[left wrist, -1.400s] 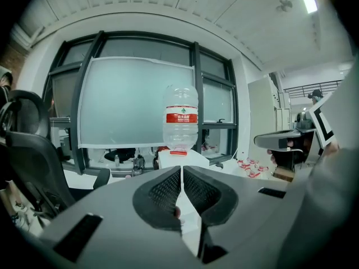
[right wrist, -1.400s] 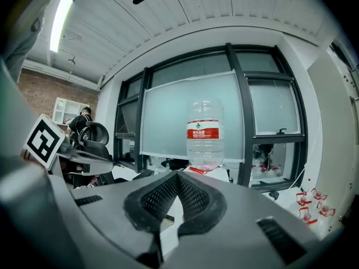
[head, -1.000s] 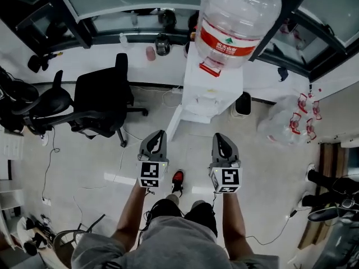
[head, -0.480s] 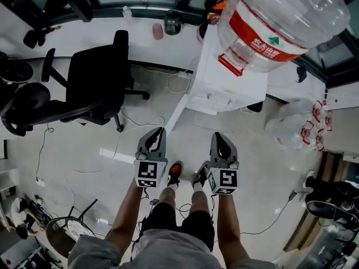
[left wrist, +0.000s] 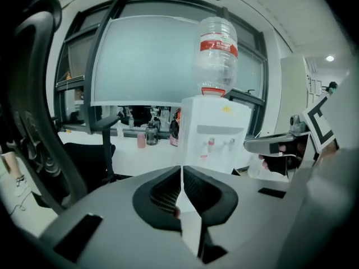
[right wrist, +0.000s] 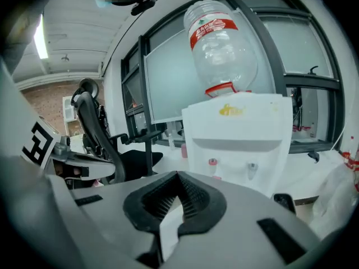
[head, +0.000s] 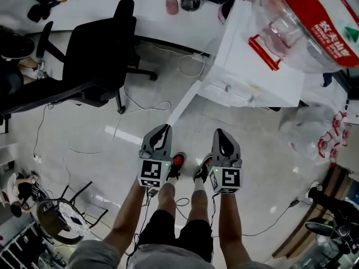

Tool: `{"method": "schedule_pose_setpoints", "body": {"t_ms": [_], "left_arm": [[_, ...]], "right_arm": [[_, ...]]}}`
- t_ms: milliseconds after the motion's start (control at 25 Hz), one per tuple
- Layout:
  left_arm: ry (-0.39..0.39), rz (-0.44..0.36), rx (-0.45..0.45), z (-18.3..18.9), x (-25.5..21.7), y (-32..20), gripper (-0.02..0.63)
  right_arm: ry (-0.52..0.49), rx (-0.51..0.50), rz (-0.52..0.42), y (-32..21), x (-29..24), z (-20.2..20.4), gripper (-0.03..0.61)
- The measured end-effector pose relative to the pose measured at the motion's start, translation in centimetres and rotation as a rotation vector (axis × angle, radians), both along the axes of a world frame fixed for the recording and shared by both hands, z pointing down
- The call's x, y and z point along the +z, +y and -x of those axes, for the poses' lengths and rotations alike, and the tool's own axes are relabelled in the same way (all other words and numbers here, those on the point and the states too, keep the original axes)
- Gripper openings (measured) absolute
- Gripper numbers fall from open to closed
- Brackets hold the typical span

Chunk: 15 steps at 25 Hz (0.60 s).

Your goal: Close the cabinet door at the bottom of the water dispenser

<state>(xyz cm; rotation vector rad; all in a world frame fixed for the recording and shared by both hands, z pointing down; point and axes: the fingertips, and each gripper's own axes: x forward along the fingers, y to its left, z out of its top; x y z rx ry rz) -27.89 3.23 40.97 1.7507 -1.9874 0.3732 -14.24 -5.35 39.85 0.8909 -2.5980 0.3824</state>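
Now | left claw (left wrist: 182, 172) pressed closed, holding nothing | right claw (right wrist: 178, 177) likewise closed, empty

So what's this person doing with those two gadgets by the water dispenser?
A person stands facing the water dispenser, holding a tool in each hand. The left tool and right tool are both shut and empty, held out short of the dispenser. The cabinet door at its bottom stands open, swung out toward the person, and neither tool touches it. A bottle sits on top.
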Motion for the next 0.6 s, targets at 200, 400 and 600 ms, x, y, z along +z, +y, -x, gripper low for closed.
{"method": "schedule_pose_setpoints", "body": {"t_ms": [200, 400, 600], "left_arm": [[0.024, 0.041, -0.035, -0.5, 6.0, 1.3, 0.034], [0.022, 0.070, -0.058, -0.6, 11.8, 2.7, 0.034], [0.023, 0.082, -0.073, -0.8, 16.9, 3.5, 0.034]], "right_arm": [[0.009, -0.028, 0.052, 0.7, 6.0, 0.3, 0.017], [0.032, -0.073, 0.063, 1.5, 12.2, 0.4, 0.017], [0.041, -0.109, 0.069, 2.2, 17.3, 0.6, 0.017]]}}
